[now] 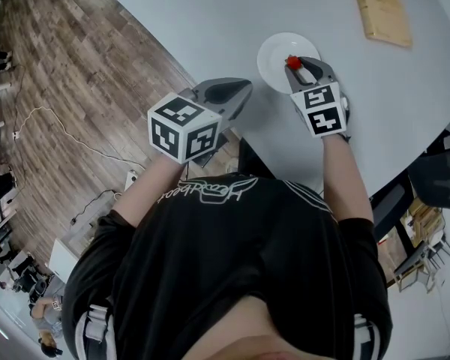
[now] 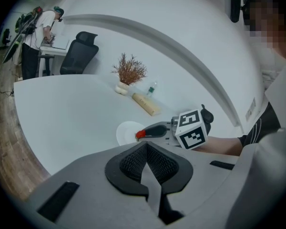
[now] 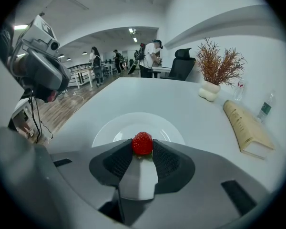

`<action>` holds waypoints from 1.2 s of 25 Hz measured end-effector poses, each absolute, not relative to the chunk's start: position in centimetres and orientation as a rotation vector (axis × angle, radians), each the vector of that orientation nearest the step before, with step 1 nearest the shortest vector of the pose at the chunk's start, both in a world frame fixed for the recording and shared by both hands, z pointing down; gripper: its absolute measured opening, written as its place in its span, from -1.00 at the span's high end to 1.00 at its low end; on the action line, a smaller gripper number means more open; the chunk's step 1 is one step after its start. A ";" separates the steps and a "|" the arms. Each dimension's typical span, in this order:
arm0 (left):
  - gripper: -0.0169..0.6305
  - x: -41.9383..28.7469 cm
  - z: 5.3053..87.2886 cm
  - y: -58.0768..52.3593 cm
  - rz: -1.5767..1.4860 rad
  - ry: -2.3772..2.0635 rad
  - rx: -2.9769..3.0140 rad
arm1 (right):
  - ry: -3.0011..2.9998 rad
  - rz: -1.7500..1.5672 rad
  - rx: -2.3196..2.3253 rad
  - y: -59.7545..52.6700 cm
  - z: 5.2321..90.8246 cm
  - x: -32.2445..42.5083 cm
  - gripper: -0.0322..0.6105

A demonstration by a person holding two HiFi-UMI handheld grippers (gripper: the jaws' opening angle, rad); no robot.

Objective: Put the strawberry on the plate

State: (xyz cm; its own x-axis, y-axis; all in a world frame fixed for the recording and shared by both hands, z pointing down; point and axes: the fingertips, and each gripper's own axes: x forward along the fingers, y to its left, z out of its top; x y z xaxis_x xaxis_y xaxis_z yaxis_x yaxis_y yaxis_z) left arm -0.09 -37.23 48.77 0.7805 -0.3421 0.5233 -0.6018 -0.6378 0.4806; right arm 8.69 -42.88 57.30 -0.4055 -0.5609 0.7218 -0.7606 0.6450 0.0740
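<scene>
While the person's right gripper [image 3: 142, 150] pinches the strawberry [image 3: 142, 142] by its sides between two dark ribbed pads, the red fruit hangs over the white plate [image 3: 115, 128]. It seems to sit slightly above the china, though no view shows for certain whether it touches. The plate rests on a white table [image 1: 210, 21], ahead of the person and a little to the right. The left gripper [image 2: 147, 147], jaws pressed together with nothing between them, hovers to the left by the table's near edge, well apart from the plate, and plays no part in this step.

To finish well, I judge that the right gripper should lower over the plate's middle until the berry rests on the china before the jaws part — a drop from height could send it rolling over the rim. Opening slowly, then lifting straight up, would avoid nudging it. The grip should stay gentle — a harder squeeze could bruise soft fruit.
</scene>
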 end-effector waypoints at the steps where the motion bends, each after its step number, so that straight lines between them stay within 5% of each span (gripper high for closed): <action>1: 0.92 -0.2 48.7 -37.2 0.509 -0.700 2.310 | -2.121 0.349 1.028 -42.8 57.3 8.6 0.51; 30: 0.92 -2.7 45.0 -35.6 0.448 -0.791 2.362 | -2.174 0.278 1.080 -42.0 52.9 8.6 0.37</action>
State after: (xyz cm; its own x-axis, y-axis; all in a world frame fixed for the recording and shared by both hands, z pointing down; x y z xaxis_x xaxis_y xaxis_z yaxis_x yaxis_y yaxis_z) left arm -2.70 -35.58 45.01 0.7655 -0.4288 0.4797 -0.6319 -0.6416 0.4348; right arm 8.63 -42.01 52.92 -0.4210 -0.6217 0.6605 -0.7677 0.6320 0.1055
